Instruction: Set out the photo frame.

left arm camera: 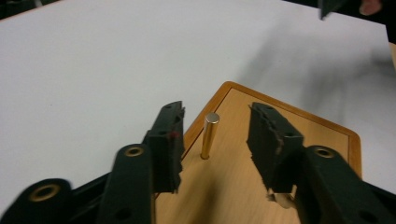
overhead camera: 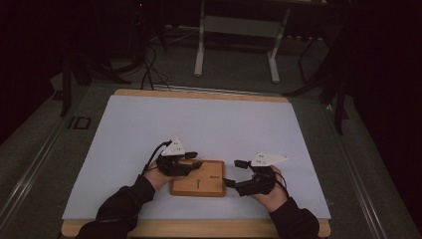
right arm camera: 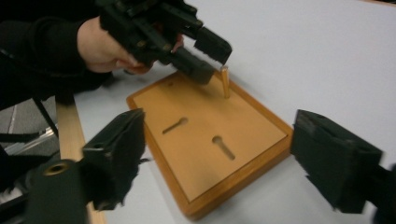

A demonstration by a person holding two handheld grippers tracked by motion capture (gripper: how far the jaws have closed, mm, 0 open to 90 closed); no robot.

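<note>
Setting: dim room, white table sheet [overhead camera: 199, 119] over a wood-edged bench, a pale stand and cables on the floor beyond.

Item 1, left gripper [left arm camera: 215, 140]: jaws parted, one on each side of an upright brass pin [left arm camera: 209, 135] with clear space on both sides; nothing grasped. The gap looks narrow enough that a close would land on the pin's upper half.

Item 2, brass pin: stands in a hole near a corner of the wooden board [left arm camera: 243, 186], vertical as far as can be told.

Item 3, wooden board: shallow rimmed tray lying flat on the sheet near the person's edge, with two keyhole-shaped slots [right arm camera: 223, 145] in its face.

Item 4, right gripper [right arm camera: 219, 154]: jaws wide apart, straddling the board's near corner without contact (released, holding nothing).

Risk notes: the pin sits nearer one pad than the other, so that pad would likely meet it first and lever it sideways, jamming it in the hole. A pull off the vertical could lift the board too, since the right gripper is not bracing it.
</note>
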